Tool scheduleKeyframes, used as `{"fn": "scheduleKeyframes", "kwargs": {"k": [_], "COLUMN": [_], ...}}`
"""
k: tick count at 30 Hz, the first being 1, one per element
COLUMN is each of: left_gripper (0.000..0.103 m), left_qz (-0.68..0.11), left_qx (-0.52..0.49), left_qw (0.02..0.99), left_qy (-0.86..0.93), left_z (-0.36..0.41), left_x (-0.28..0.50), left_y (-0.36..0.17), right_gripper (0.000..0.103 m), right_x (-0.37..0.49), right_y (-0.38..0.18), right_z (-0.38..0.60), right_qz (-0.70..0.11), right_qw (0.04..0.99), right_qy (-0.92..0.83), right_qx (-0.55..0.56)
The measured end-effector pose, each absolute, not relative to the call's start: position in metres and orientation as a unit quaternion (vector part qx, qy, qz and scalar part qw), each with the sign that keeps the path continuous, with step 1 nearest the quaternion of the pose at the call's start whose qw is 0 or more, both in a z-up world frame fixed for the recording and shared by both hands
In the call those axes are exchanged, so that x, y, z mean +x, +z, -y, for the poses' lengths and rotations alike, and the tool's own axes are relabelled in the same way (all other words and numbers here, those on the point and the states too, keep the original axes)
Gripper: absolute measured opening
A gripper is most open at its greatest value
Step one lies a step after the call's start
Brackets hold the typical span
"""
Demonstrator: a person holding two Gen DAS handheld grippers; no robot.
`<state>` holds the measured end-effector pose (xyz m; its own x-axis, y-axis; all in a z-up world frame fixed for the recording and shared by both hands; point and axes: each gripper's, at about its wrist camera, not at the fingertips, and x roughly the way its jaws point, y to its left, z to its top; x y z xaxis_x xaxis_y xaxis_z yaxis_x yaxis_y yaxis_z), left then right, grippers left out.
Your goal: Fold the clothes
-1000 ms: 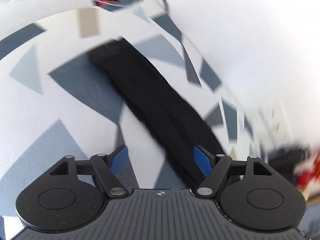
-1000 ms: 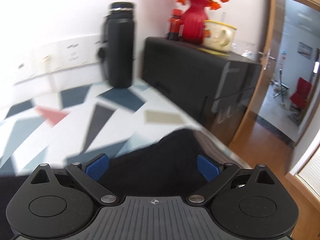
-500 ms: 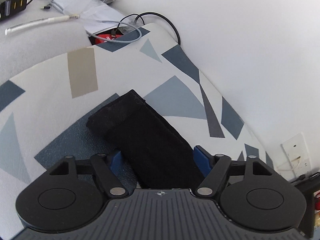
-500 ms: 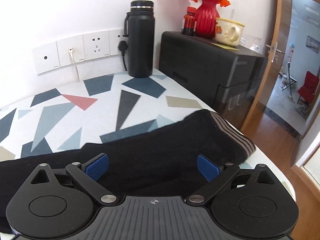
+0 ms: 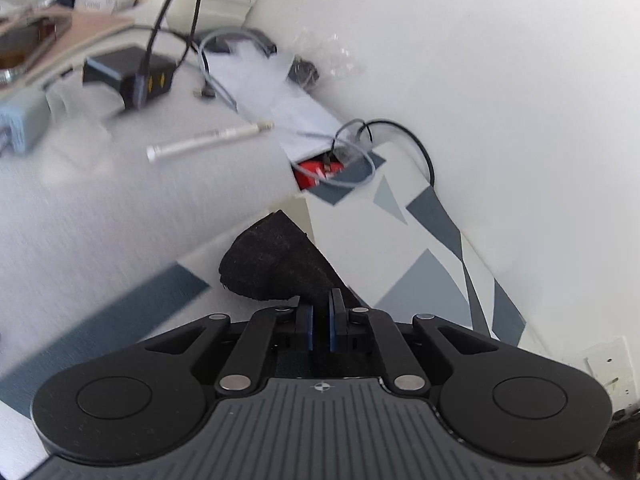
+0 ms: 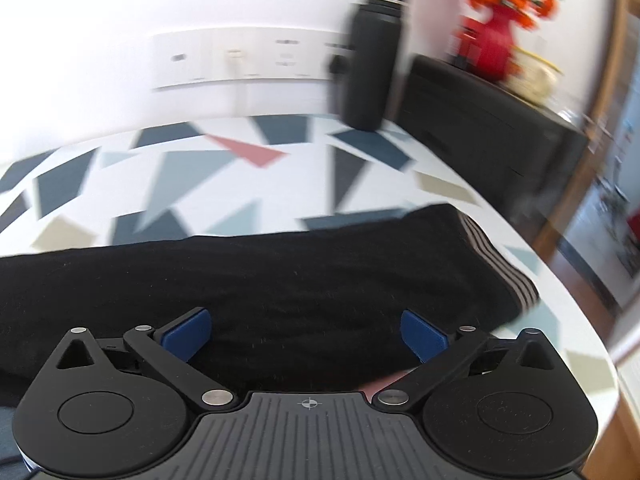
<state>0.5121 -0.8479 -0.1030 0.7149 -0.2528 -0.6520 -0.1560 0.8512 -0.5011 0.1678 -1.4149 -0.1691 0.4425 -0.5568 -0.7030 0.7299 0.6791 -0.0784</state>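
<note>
left wrist view: the left gripper (image 5: 320, 316) had its jaws nearly closed, pinching the end of the black garment (image 5: 272, 264), which bunched up just ahead of the pads above the table (image 5: 404, 216). right wrist view: the right gripper (image 6: 306, 336) stood wide open, holding nothing, over the garment (image 6: 280, 276) lying flat between and ahead of its fingers.

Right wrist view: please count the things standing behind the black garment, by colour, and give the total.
Black: 2, the water bottle and the cabinet.
Red: 1, the vase with orange flowers, on the cabinet.
Cream: 1, a blurred cup beside the vase.
Total: 4.
</note>
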Motion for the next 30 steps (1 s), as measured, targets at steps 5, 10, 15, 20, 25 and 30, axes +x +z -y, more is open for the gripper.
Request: {"fn": "scheduleKeyframes", "kwargs": {"k": [5, 10, 15, 20, 25, 30], "left_gripper": [0.007, 0.007, 0.007, 0.031, 0.069, 0.076], "left_qz": [-0.343, -0.343, -0.353, -0.411, -0.343, -0.337], "left_qx": [-0.182, -0.119, -0.03, 0.098, 0.094, 0.079], "left_qw": [0.918, 0.896, 0.836, 0.746, 0.765, 0.817], "left_qy": [-0.085, -0.257, -0.42, -0.514, -0.537, -0.462], "left_z": [0.876, 0.972, 1.087, 1.161, 1.132, 1.08], "left_x": [0.494, 0.461, 0.416, 0.371, 0.354, 0.385], "left_y": [-0.067, -0.055, -0.071, -0.12, -0.09, -0.069], "right_gripper": [0.102, 0.102, 0.102, 0.102, 0.102, 0.102], "right_x": [0.161, 0.148, 0.11, 0.078, 0.07, 0.09], "right_y": [-0.166, -0.164, -0.168, -0.175, -0.176, -0.167], "right_z": [1.423, 1.435, 1.455, 1.459, 1.452, 1.444], "right_qz": [-0.351, -0.335, -0.314, -0.304, -0.31, -0.312], "right_qw": [0.833, 0.82, 0.792, 0.771, 0.774, 0.796], "right_qy": [-0.401, -0.428, -0.476, -0.501, -0.495, -0.463], "right_qx": [0.149, 0.182, 0.22, 0.249, 0.243, 0.233]}}
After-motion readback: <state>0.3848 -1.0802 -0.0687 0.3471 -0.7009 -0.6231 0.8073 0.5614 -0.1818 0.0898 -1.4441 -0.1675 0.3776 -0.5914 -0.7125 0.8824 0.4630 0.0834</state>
